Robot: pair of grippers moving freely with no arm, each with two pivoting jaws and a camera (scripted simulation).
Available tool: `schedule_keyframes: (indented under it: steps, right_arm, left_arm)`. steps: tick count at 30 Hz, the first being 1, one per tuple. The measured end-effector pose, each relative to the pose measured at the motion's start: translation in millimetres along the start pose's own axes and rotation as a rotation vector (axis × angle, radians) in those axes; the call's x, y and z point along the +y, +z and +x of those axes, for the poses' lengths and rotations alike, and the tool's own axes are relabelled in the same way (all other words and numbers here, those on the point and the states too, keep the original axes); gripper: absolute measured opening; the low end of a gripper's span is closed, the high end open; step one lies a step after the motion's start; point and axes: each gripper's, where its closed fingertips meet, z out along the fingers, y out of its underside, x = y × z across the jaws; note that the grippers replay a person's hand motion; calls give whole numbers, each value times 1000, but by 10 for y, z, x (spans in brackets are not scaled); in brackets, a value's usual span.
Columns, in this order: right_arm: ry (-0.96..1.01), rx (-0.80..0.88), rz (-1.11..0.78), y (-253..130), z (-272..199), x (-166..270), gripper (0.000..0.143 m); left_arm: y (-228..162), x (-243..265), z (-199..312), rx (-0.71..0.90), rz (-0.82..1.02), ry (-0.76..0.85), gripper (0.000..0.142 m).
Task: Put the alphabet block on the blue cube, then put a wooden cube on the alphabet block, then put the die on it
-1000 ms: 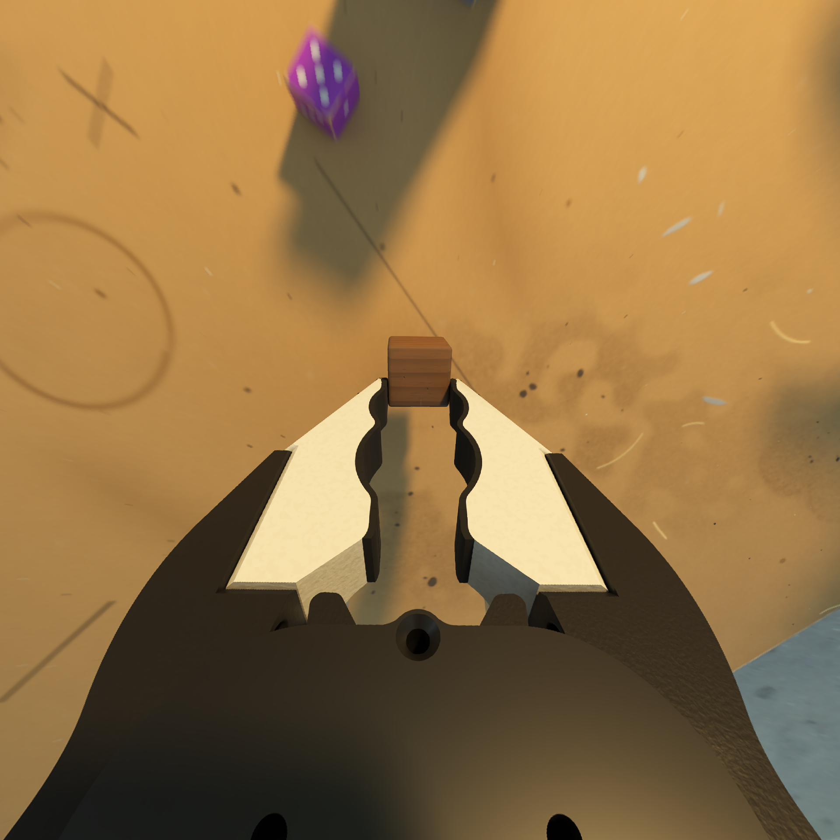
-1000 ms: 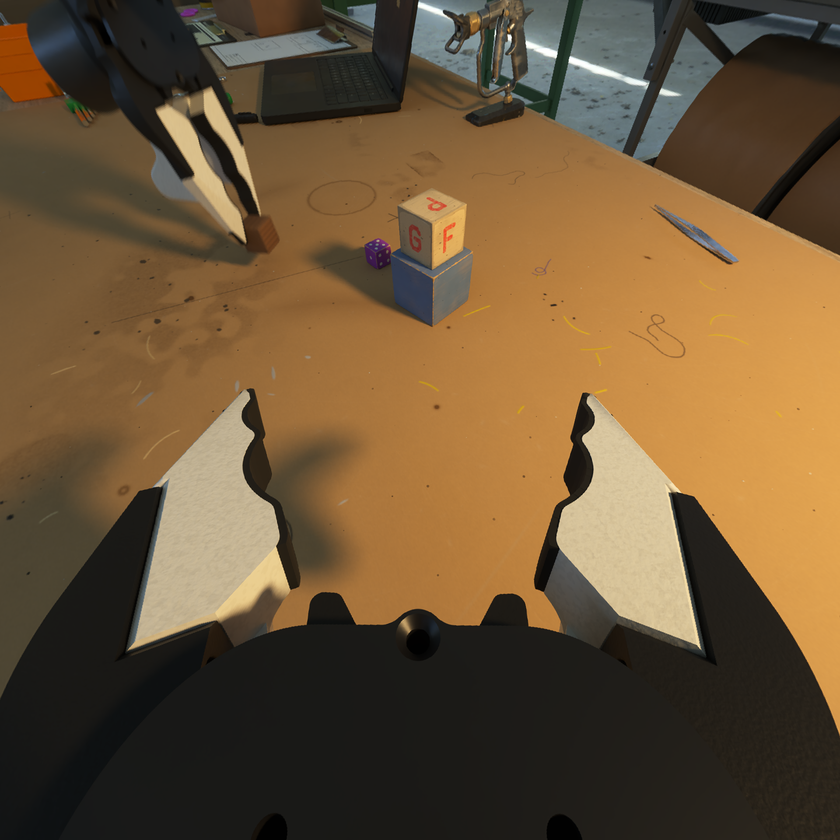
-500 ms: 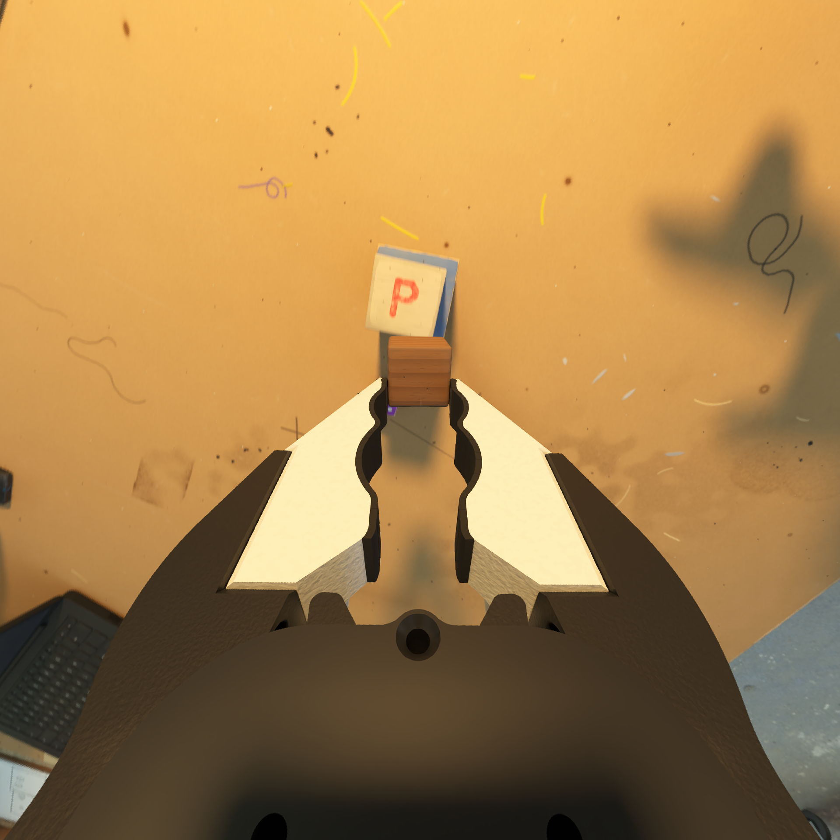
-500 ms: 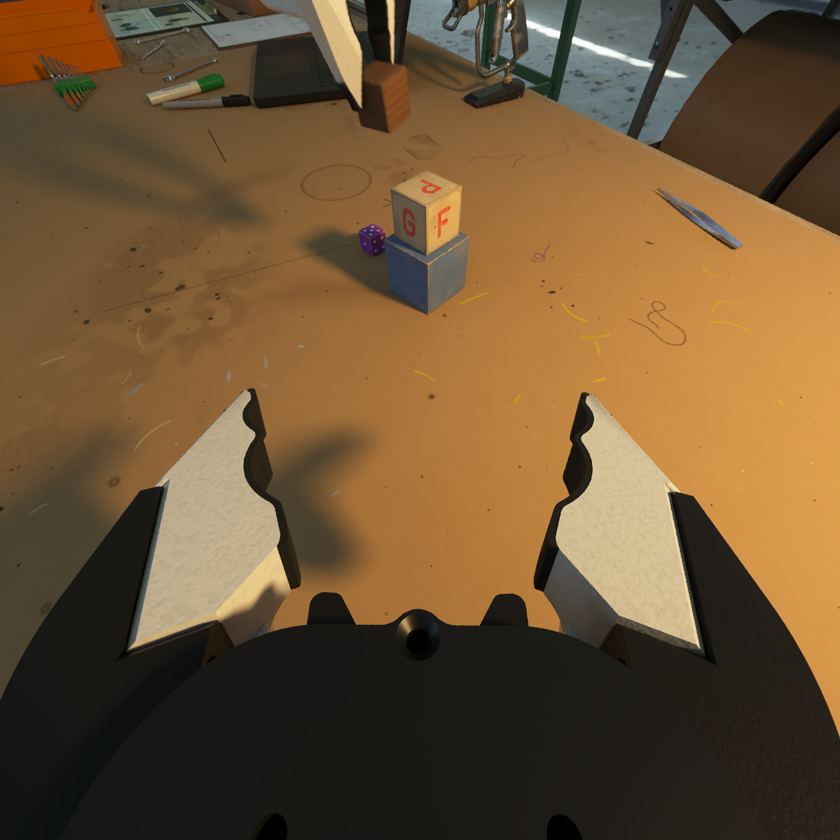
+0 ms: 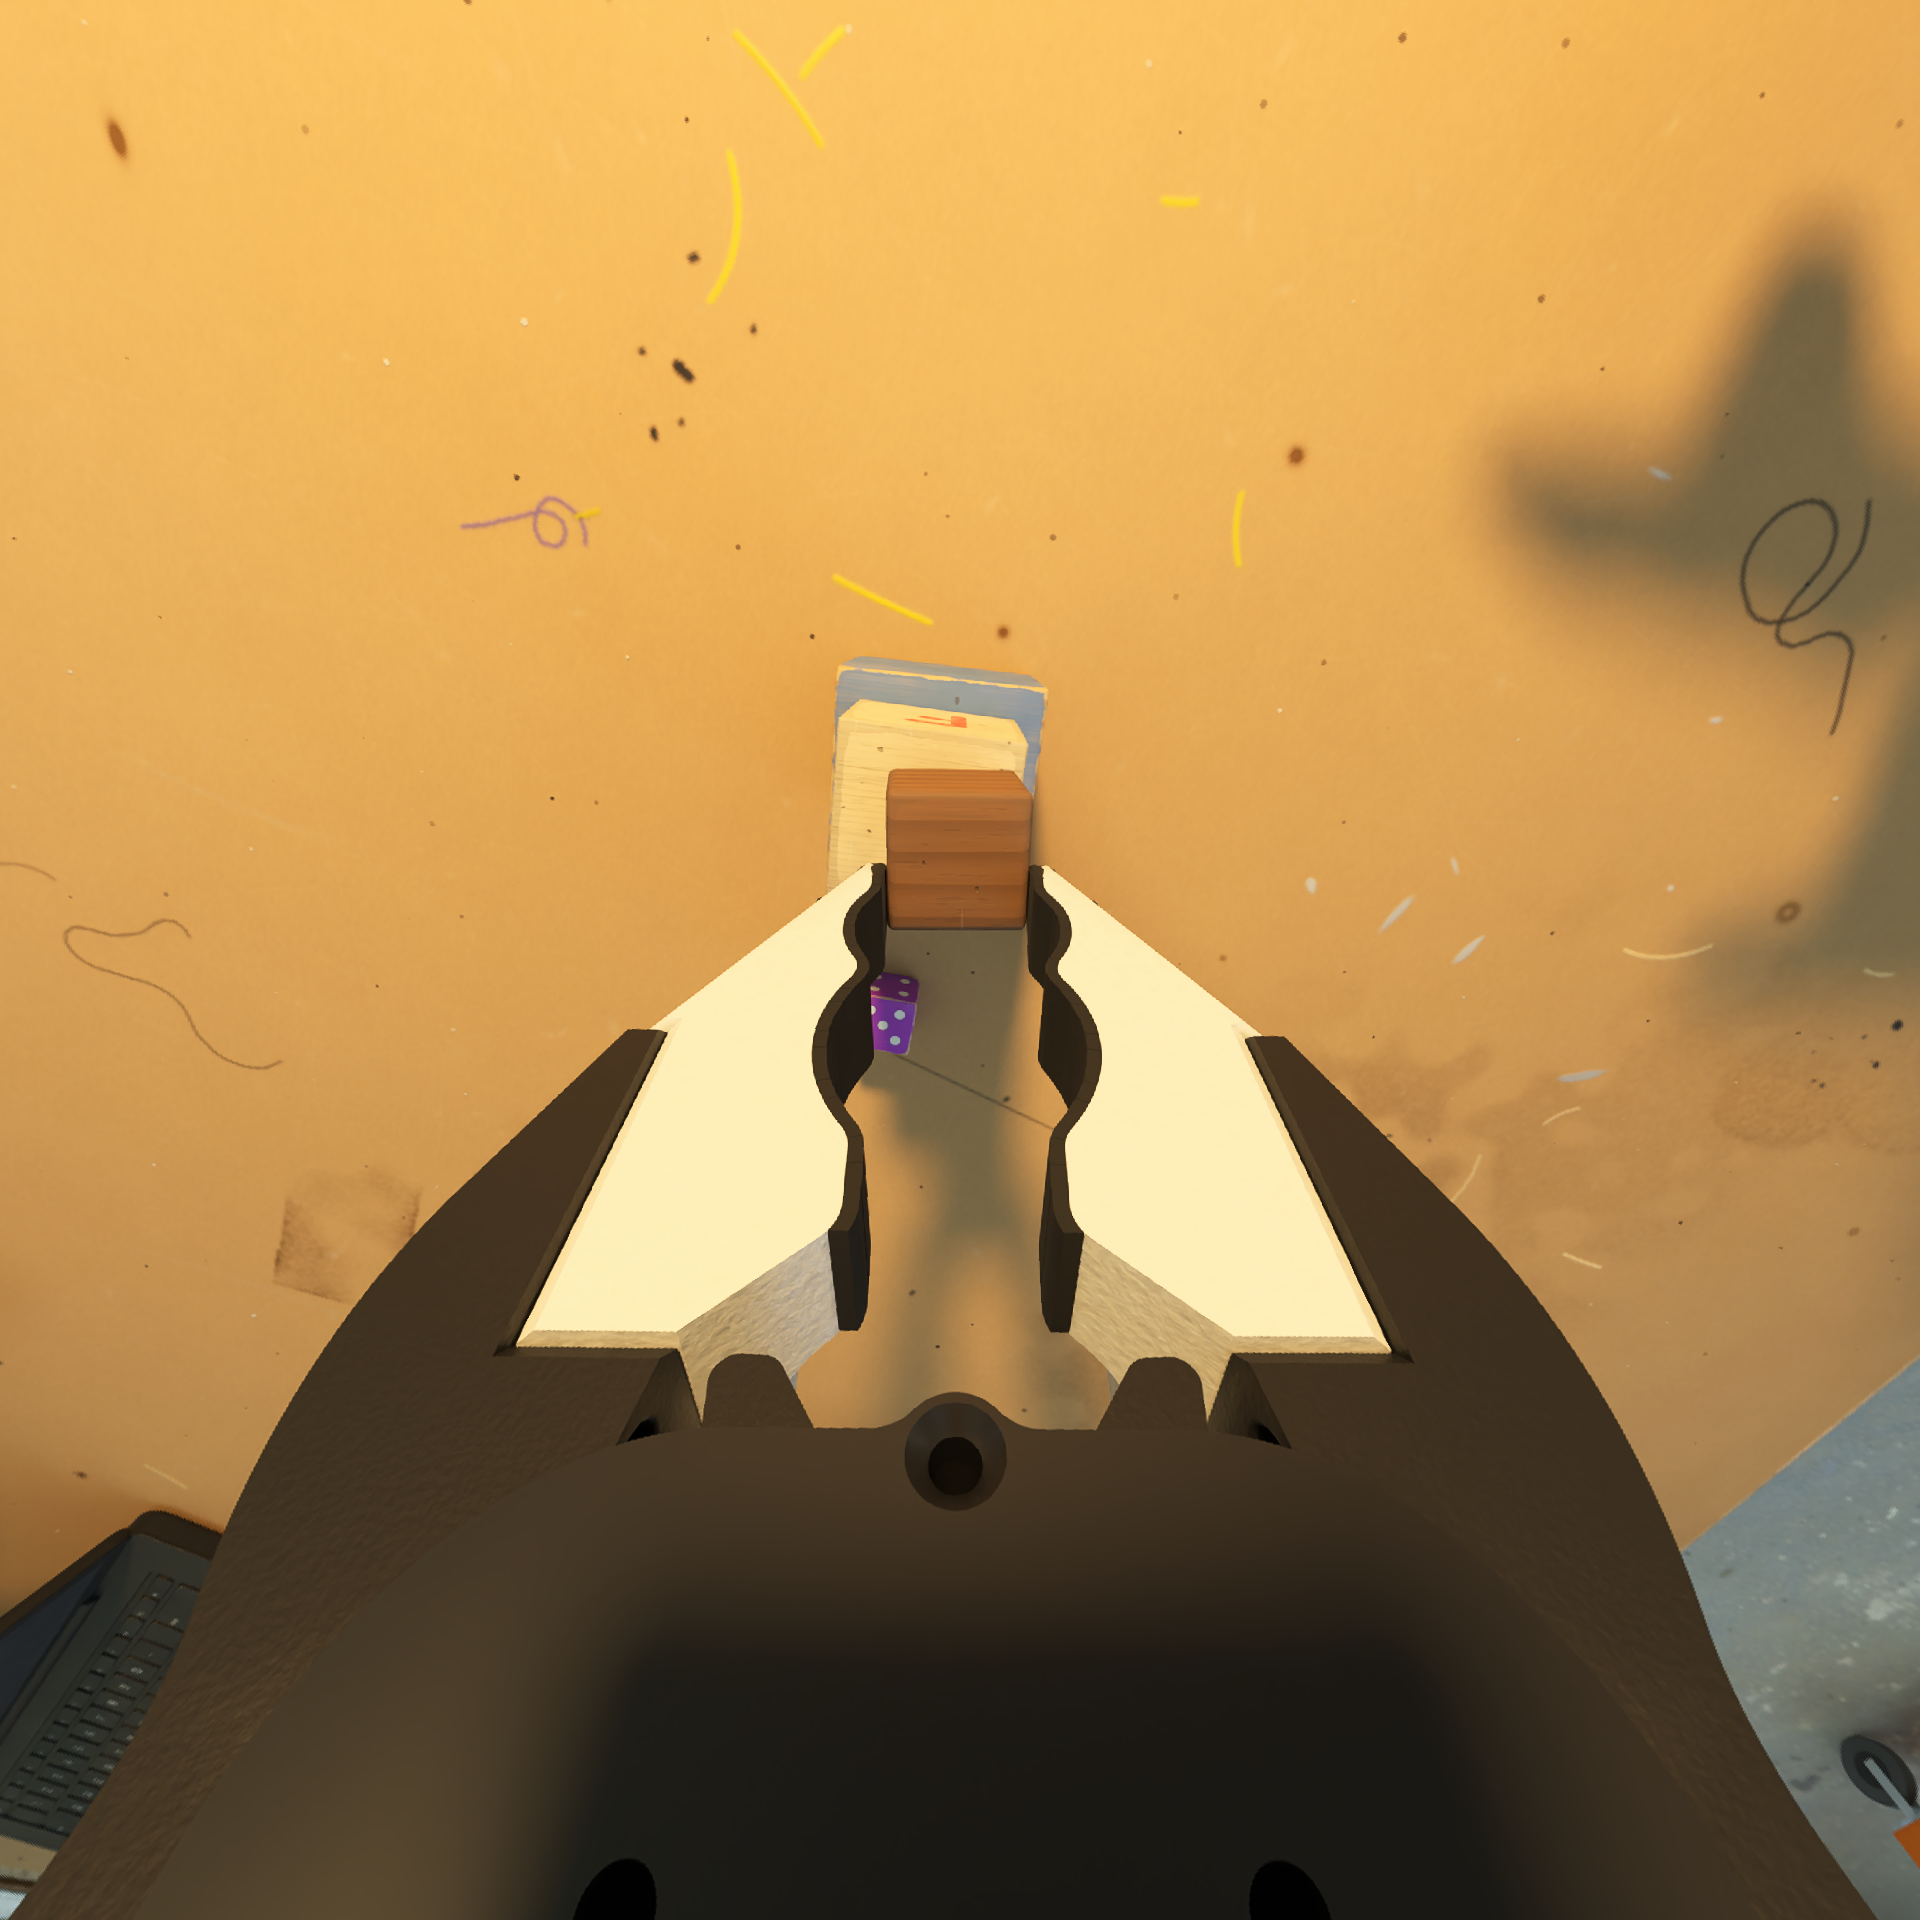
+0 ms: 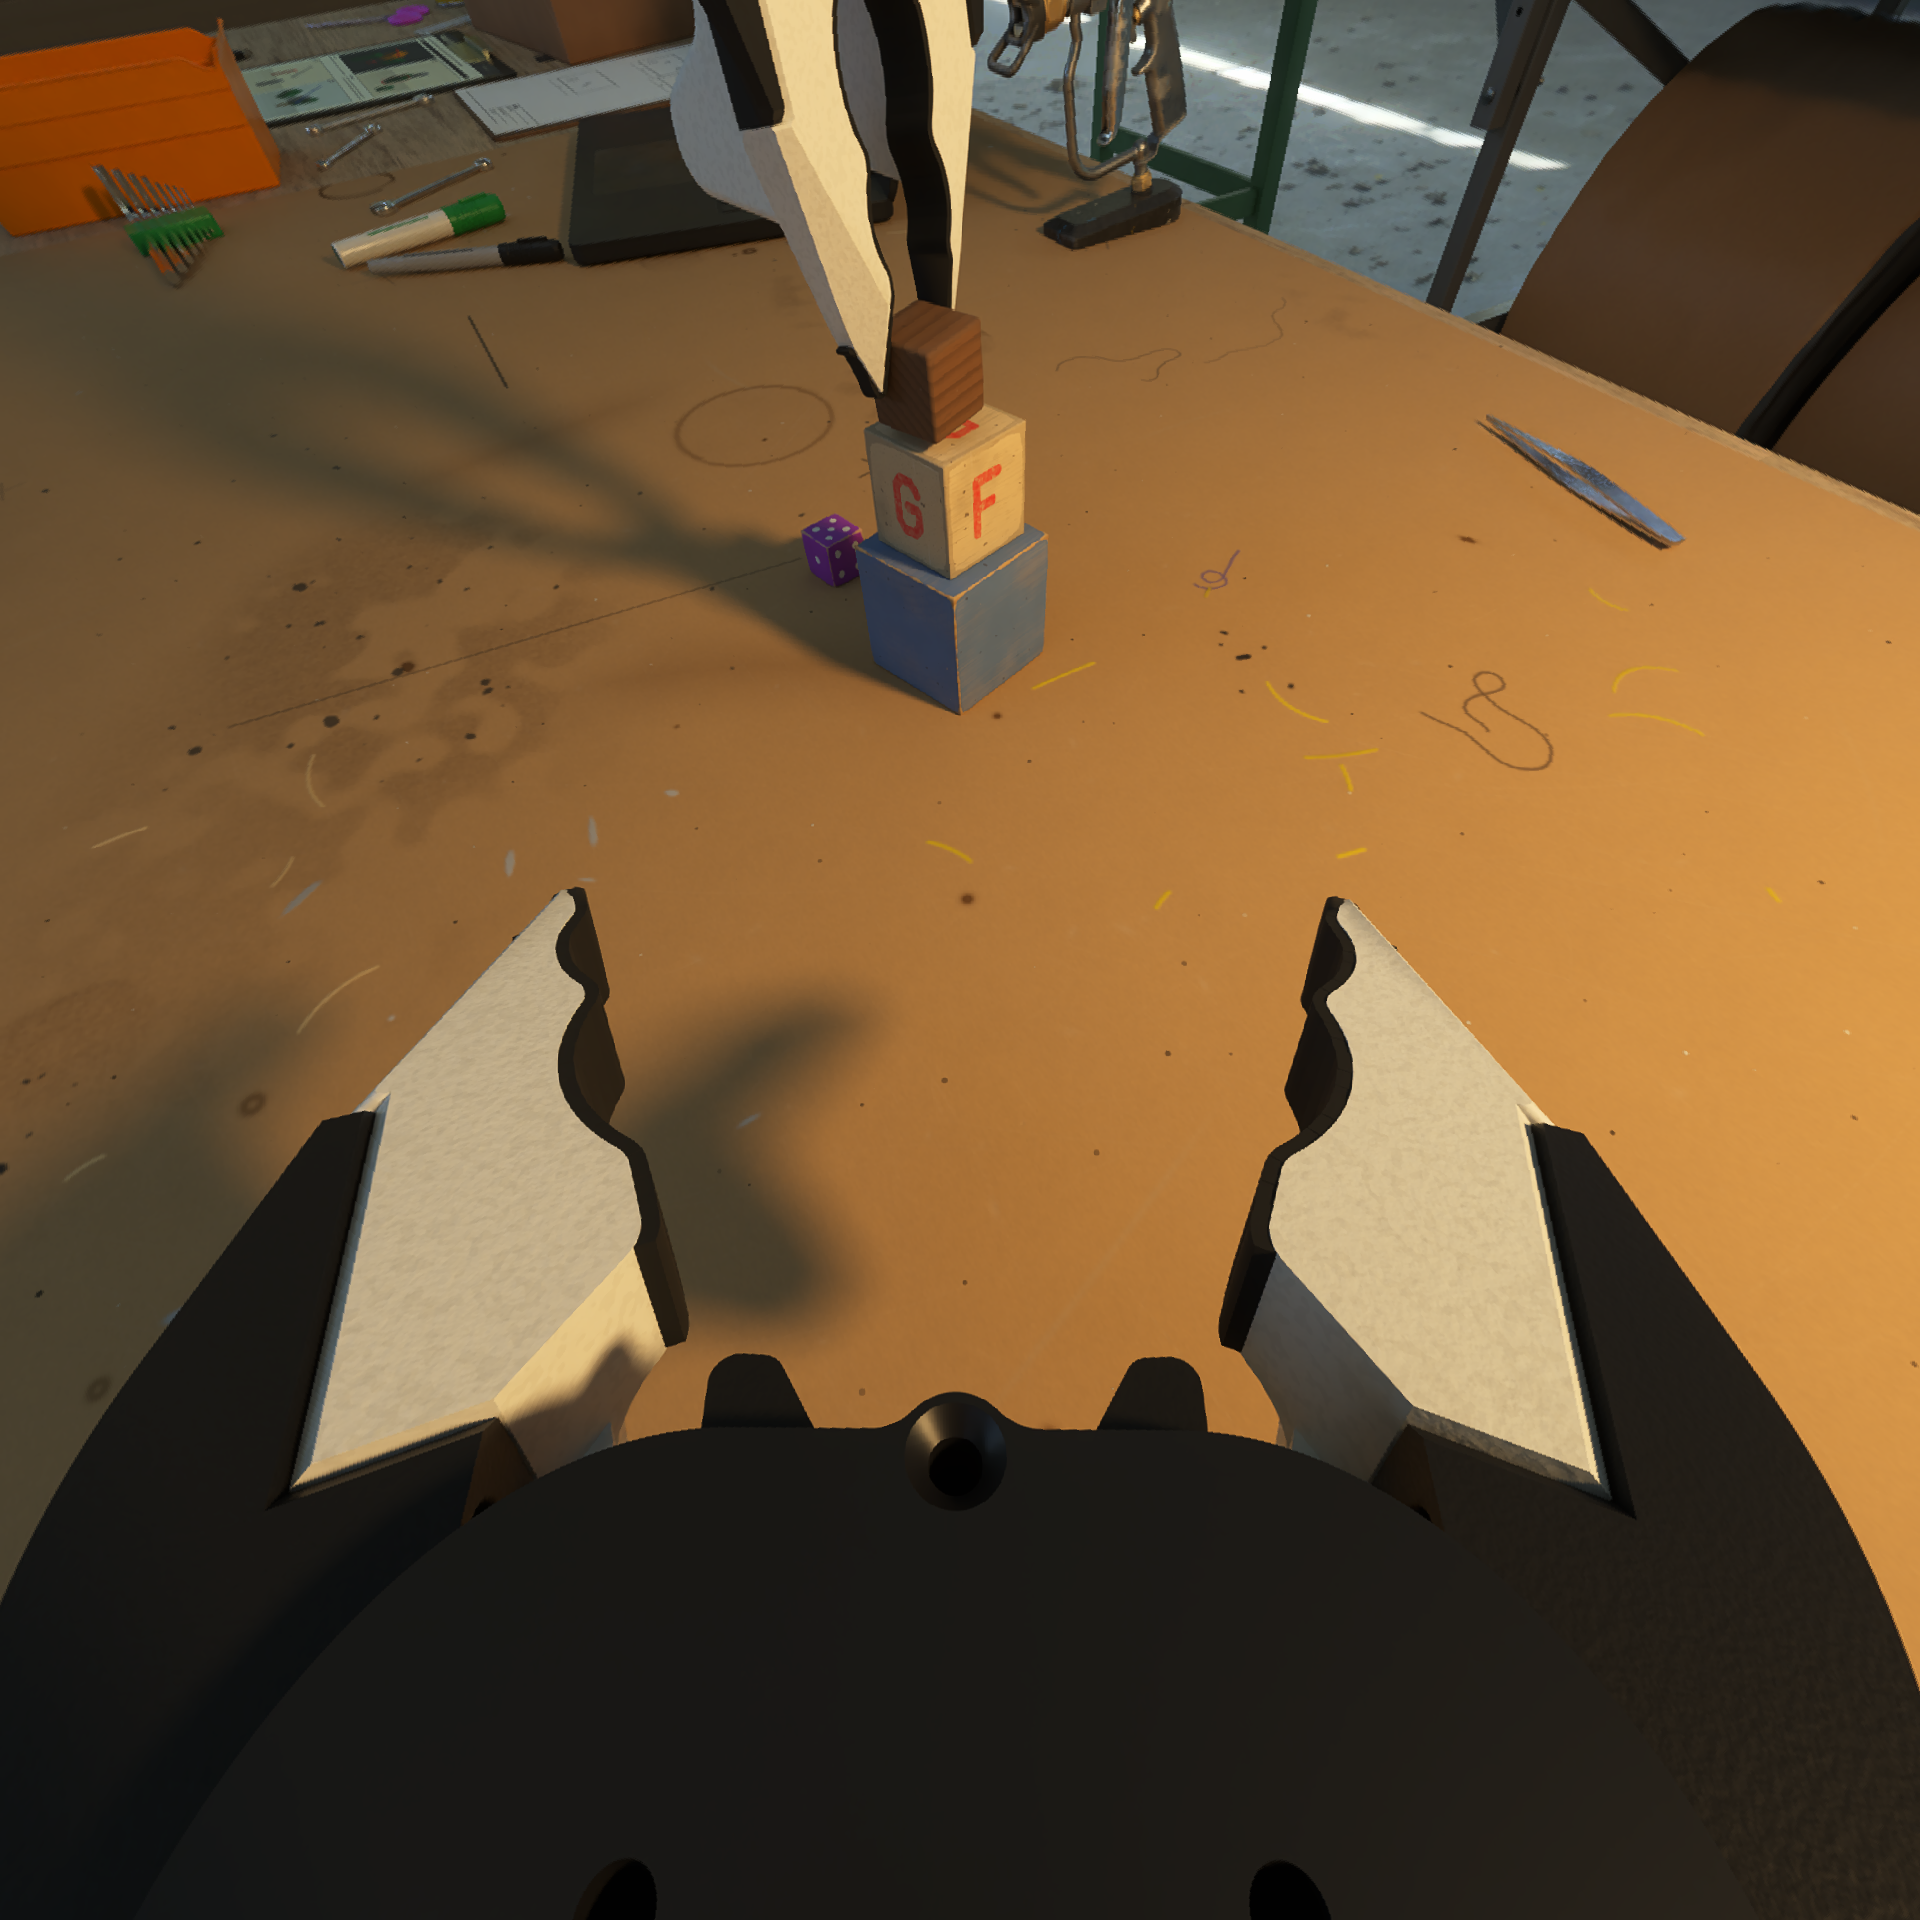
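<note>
My left gripper (image 5: 956,894) is shut on a brown wooden cube (image 5: 957,847) and holds it down on top of the alphabet block (image 5: 935,740). In the right wrist view the wooden cube (image 6: 937,372) touches the alphabet block (image 6: 948,499), which stands on the blue cube (image 6: 951,623); the left gripper (image 6: 909,353) comes down from above. A purple die (image 6: 831,549) lies on the table just left of the blue cube, and shows between the left fingers (image 5: 891,1013). My right gripper (image 6: 954,914) is open and empty, well in front of the stack.
A laptop (image 6: 665,197), markers (image 6: 421,231), an orange box (image 6: 114,114) and a clamp tool (image 6: 1117,114) stand along the far edge. A metal blade (image 6: 1579,483) lies at the right. The table edge shows at lower right in the left wrist view (image 5: 1766,1475).
My left gripper has carried the wooden cube from the table at the left, up and over, and lowered it onto the alphabet block. The right gripper has stayed open and nearly still.
</note>
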Motion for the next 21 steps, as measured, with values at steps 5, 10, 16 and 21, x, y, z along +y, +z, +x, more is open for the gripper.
schedule_keyframes:
  steps: [5,10,16,21]
  right_arm:
    - [4,3,5,-12,16,-5,132]
    - [7,5,6,-17,28,-4,132]
    - [6,3,4,-10,26,1,132]
    - [7,3,5,-10,27,-1,132]
  left_arm:
    - [20,8,-48,3,-1,2,26]
    - [42,-17,-33,25,25,15,26]
    - [49,-15,-28,24,8,32,26]
    - [50,-16,-31,26,11,37,26]
